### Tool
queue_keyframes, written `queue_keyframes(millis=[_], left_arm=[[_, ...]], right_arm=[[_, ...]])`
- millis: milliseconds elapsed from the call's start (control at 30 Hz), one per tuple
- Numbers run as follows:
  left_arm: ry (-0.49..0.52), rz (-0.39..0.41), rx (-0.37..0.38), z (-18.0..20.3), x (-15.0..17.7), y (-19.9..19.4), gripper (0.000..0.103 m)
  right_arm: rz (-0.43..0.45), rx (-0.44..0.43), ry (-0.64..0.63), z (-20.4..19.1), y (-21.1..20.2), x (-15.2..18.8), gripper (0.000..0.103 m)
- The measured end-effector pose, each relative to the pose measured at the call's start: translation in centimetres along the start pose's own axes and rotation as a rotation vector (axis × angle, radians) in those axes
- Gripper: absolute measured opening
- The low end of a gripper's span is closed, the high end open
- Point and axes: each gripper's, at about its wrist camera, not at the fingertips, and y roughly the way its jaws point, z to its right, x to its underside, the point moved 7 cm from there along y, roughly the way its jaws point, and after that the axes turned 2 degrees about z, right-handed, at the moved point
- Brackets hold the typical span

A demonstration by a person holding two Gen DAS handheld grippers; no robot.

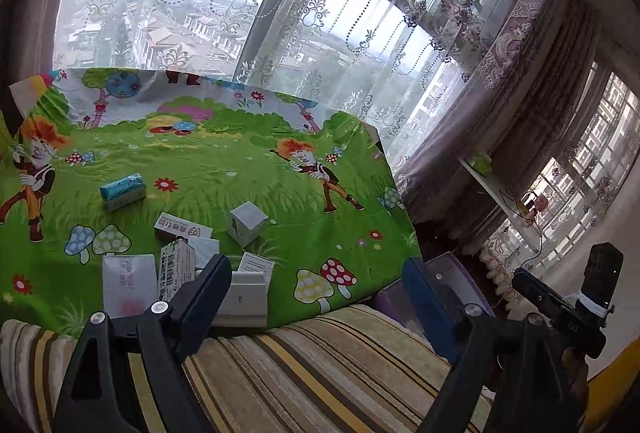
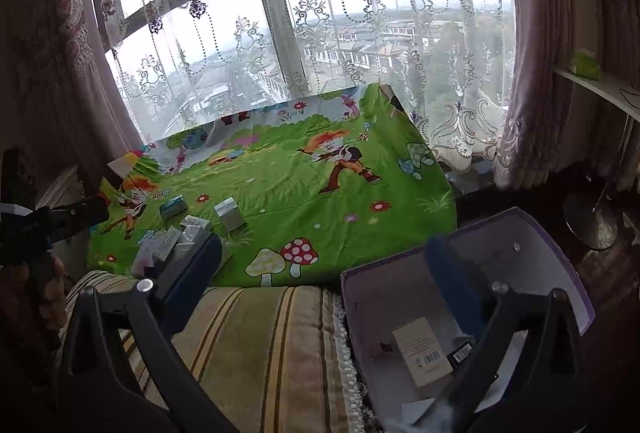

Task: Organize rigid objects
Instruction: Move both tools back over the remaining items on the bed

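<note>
Both grippers are standing with jaws wide apart and empty. The right gripper (image 2: 324,265) is hovering over the purple-rimmed bin (image 2: 560,233), where a flat box (image 2: 422,351) is lying. The left gripper (image 1: 316,285) is facing the small boxes (image 1: 180,233) clustered near-left on the green cloth (image 1: 240,161). Next move, presumably: closing on one box.

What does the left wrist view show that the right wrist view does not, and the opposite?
Only the left wrist view shows the print on the flat white box and the barcode box clearly. Only the right wrist view shows inside the purple bin, where a beige box lies. Both share the green cartoon sheet, the teal box, the grey cube box and the striped cushion.
</note>
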Motion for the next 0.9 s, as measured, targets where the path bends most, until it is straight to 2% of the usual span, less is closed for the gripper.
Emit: queue_keyframes(millis=[100, 200, 400, 567, 633, 700, 767, 900], left_arm=[[-0.086, -0.039, -0.015, -3.1, 0.0, 0.6, 0.088], [-0.163, -0.096, 0.002, -5.7, 0.2, 1.5, 0.088], [-0.324, -0.156, -0.077, -12.1, 0.1, 2.2, 0.088], [-0.359, -0.192, -0.040, -13.7, 0.5, 3.0, 0.088], [-0.358, -0.229, -0.018, -13.7, 0.8, 4.1, 0.088], [-0.355, -0.273, -0.020, -13.7, 1.5, 5.3, 0.084], [-0.350, -0.315, -0.029, -13.7, 2.2, 6.4, 0.077], [-0.365, -0.377, -0.042, -14.3, 3.2, 8.0, 0.073]], right_arm=[[-0.045, -0.011, 0.008, -0.3, 1.0, 0.5, 0.102], [-0.091, -0.043, 0.023, -0.9, 2.2, 1.1, 0.102], [-0.162, -0.085, 0.007, -3.0, 4.1, 2.0, 0.102], [-0.224, -0.137, -0.004, -5.2, 6.2, 2.5, 0.102], [-0.256, -0.171, 0.004, -6.4, 7.2, 2.8, 0.102], [-0.287, -0.206, 0.014, -7.6, 8.2, 3.2, 0.102], [-0.318, -0.233, 0.021, -8.8, 9.2, 3.7, 0.102], [-0.361, -0.250, 0.001, -10.8, 10.5, 4.9, 0.102]])
